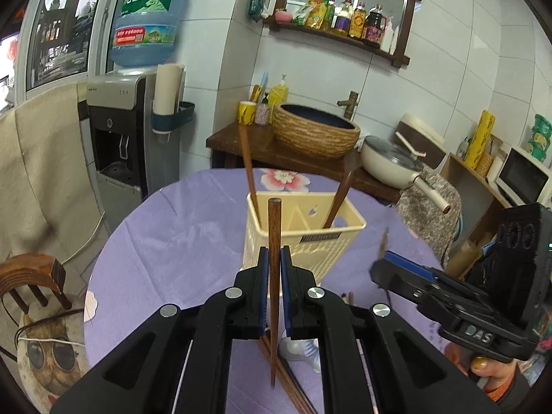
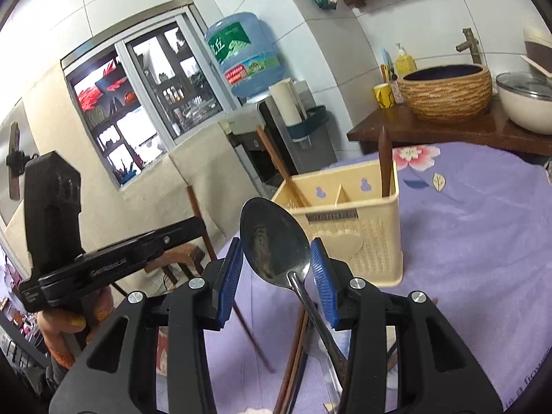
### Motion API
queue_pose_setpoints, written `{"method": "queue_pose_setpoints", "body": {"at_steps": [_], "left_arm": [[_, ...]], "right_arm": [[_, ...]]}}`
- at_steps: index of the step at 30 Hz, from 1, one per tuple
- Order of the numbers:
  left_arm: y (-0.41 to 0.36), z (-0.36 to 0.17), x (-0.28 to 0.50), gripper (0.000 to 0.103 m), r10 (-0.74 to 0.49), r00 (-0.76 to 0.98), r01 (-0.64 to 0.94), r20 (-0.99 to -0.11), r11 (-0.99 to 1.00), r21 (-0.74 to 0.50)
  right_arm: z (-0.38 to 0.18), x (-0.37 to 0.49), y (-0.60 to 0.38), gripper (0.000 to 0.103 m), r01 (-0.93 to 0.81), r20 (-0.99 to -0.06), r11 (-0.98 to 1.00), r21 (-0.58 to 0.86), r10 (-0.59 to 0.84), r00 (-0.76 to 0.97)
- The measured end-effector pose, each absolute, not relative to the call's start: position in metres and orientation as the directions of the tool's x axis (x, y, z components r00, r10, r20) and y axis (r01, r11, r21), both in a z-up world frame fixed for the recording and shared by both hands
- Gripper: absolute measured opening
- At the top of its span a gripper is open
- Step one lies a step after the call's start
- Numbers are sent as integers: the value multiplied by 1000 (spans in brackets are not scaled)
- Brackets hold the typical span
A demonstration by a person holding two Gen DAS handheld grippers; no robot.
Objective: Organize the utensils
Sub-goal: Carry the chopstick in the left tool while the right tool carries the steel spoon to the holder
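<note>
My left gripper (image 1: 274,255) is shut on a dark wooden chopstick (image 1: 274,227) that stands nearly upright, lifted off the table just in front of the cream utensil holder (image 1: 303,241). One chopstick (image 1: 249,169) leans in the holder's left compartment and a wooden handle (image 1: 339,196) leans in the right. In the right wrist view, my right gripper (image 2: 276,258) is shut on a metal spoon (image 2: 272,238), its bowl held between the blue pads and its handle hanging down. The holder (image 2: 348,238) stands just beyond it. More chopsticks (image 2: 293,362) lie on the cloth below.
The round table wears a purple flowered cloth (image 1: 179,241). A wooden chair (image 1: 31,276) stands at its left edge, with a water dispenser (image 1: 120,127) behind it. Beyond the table, a wooden counter holds a woven basin (image 1: 315,131) and a white lidded pan (image 1: 393,162).
</note>
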State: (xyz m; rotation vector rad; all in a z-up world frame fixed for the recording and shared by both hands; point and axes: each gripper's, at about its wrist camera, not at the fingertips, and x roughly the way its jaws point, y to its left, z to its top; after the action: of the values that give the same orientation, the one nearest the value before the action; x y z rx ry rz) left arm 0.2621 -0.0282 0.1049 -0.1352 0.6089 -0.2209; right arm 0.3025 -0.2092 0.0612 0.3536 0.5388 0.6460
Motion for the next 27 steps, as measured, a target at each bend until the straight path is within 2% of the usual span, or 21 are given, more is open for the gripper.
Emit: {"method": "queue_pose_setpoints", "body": {"at_steps": [6, 9, 16, 21, 27], "left_arm": [[-37, 165, 262, 7, -274, 843, 213, -463, 960, -181], [-41, 199, 265, 7, -286, 861, 228, -420, 956, -182], [-48, 253, 290, 7, -277, 886, 219, -372, 957, -191], [-50, 258, 315, 7, -227, 906, 178, -357, 970, -166], [-46, 223, 339, 7, -206, 901, 149, -381, 973, -174]], "right_arm": [[99, 338, -210, 41, -475, -252, 688, 548, 678, 691], [120, 354, -206, 41, -483, -215, 689, 541, 668, 712], [145, 394, -198, 41, -471, -191, 700, 537, 645, 740], [130, 423, -205, 41, -467, -148, 658, 591, 658, 738], [92, 438, -211, 41, -436, -122, 650, 622, 631, 766]]}}
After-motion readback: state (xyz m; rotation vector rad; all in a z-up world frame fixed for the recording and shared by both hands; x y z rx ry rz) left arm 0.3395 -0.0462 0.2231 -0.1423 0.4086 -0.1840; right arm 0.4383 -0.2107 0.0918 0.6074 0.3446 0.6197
